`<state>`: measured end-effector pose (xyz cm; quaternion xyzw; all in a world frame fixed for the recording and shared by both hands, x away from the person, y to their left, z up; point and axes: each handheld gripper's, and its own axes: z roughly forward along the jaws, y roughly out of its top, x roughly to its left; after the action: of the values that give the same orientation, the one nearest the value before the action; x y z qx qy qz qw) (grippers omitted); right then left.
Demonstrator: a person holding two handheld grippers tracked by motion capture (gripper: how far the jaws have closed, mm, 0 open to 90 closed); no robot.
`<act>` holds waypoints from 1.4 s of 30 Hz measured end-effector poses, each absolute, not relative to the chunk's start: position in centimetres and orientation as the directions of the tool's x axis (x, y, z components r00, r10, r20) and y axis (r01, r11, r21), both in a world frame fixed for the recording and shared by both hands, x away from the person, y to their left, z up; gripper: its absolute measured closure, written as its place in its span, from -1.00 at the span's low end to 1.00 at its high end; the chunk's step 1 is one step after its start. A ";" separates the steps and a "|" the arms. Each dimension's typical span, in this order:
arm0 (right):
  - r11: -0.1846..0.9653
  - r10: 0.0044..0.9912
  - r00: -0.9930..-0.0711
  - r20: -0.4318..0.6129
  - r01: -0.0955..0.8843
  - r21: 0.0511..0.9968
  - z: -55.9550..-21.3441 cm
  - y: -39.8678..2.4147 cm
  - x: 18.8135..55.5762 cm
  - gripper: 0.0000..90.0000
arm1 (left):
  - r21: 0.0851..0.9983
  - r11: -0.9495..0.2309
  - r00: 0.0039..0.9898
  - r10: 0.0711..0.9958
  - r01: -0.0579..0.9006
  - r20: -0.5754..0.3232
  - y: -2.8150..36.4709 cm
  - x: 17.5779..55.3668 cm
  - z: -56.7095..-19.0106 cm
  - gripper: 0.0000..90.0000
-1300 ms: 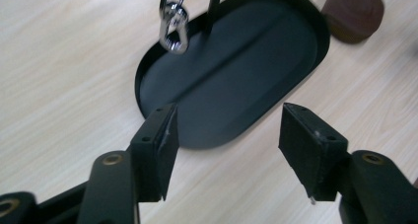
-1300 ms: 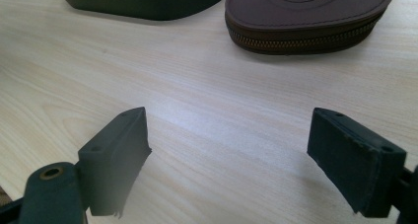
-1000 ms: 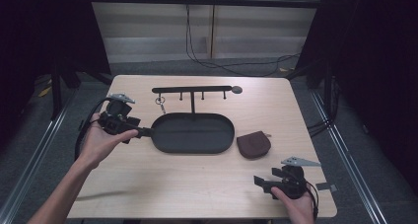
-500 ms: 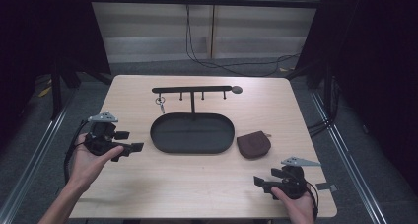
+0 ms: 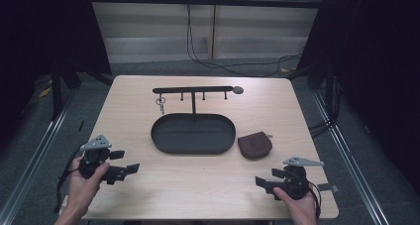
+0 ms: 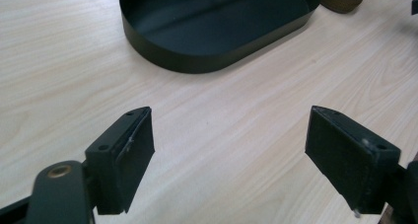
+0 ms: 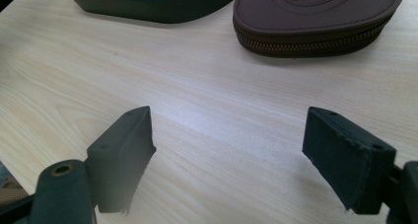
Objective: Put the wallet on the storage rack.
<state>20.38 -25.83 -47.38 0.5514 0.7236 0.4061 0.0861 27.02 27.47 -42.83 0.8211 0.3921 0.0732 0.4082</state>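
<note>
Ahead of both grippers' spread fingers (image 6: 123, 155) lies the tray (image 5: 193, 146).

- The left gripper (image 5: 130, 171), held in the person's left hand (image 5: 85, 179), sits low over the near left part of the table, jaws pointing right.
- Its two black jaws stand wide apart with nothing between them.
- The right gripper (image 5: 261, 182), held in the right hand (image 5: 297, 201), sits near the table's near right corner, jaws pointing left.
- Its jaws also stand wide apart, gripping nothing.
</note>
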 end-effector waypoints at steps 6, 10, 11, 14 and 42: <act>0.038 0.858 -0.372 0.354 0.733 0.679 -47.2 -26.4 20.7 -0.49 | 0.739 -0.344 0.646 0.747 0.579 -0.158 28.0 25.5 -43.7 -0.53; 0.066 0.854 -0.389 0.345 0.739 0.671 -46.9 -26.5 21.0 -0.48 | 0.755 -0.283 0.611 0.769 0.591 -0.190 28.2 23.9 -44.4 -0.54; 0.074 0.851 -0.397 0.344 0.739 0.669 -46.9 -26.5 21.1 -0.48 | 0.764 -0.259 0.599 0.775 0.591 -0.201 28.2 23.5 -44.6 -0.54; 0.095 0.844 -0.415 0.340 0.740 0.666 -46.8 -26.4 21.2 -0.48 | 0.772 -0.252 0.608 0.766 0.584 -0.210 28.3 22.3 -45.0 -0.55; 0.228 0.900 -0.374 0.224 0.841 0.490 -44.2 -25.1 27.8 -0.53 | 0.750 -0.314 0.683 0.689 0.582 -0.242 28.1 22.6 -46.3 -0.57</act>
<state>27.83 -25.11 -44.21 0.5569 0.7818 0.2756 0.0532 22.60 28.15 -46.30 0.8083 0.3932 0.0613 0.4339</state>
